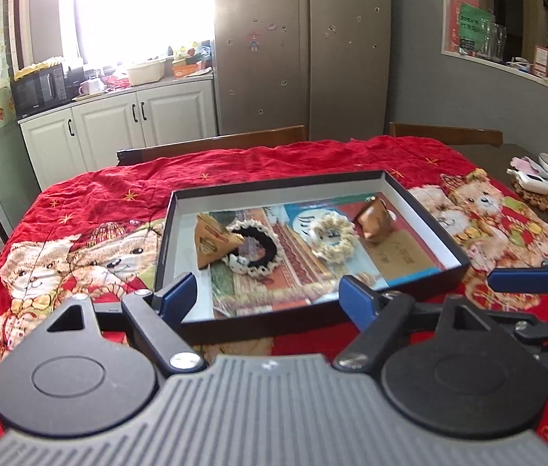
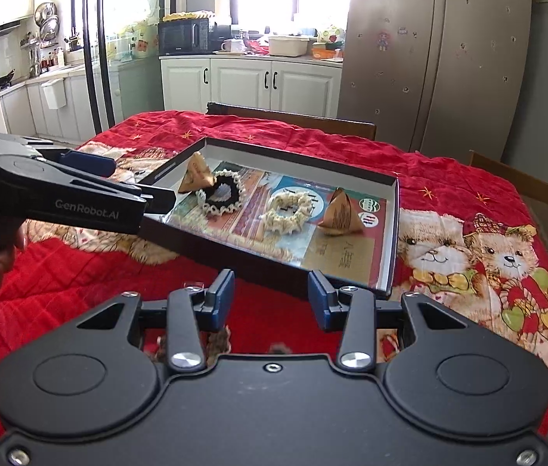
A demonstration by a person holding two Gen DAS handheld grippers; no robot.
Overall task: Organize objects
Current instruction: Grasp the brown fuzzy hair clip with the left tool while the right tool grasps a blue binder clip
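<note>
Both tongs hang empty over the red blanket, just short of the shallow dark box that holds the things to be sorted. The left tongs stand spread wide, fingers parted over the box's near wall, nothing between them. The right tongs are part-way apart and likewise grip nothing; their tips stop just short of the near wall, toward the box's right corner.

Ahead of the left tongs, inside the box, lie four things in a row running left to right, along the box's long side: a brown pyramid packet, touching a black hair tie with cream lace, then a cream hair tie, then a second brown pyramid packet at the far right. The left pair lies dead ahead of the left tongs; the cream tie and the right packet lie ahead of the right tongs, which look nearer to them. That split is my judgement of who should take what.

The left tongs' body, seen from the right camera, reads "GenRobot.AI". The printed sheet lining the box and both packets carry writing too small to read.
</note>
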